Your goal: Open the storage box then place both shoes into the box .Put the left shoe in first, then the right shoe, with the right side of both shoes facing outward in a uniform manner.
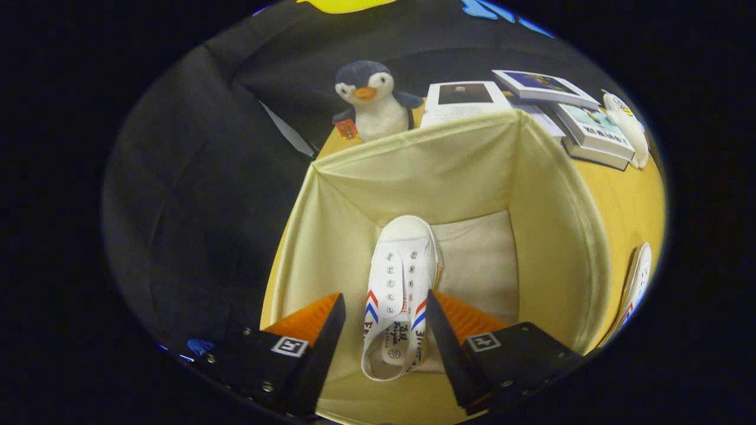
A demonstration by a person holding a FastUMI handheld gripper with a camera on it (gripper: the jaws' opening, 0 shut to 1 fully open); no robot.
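Gripper [383, 321] fingers stand apart, flanking a white shoe [398, 295] lying inside the open storage box [549, 236]; reaching for the second shoe [636, 283] outside, right of the box, could snag the soft wall.

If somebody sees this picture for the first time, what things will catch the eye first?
A white shoe lies in the open cream box, between the gripper's open fingers, which do not press it. A toy penguin stands beyond the box, with books beside it on the table.
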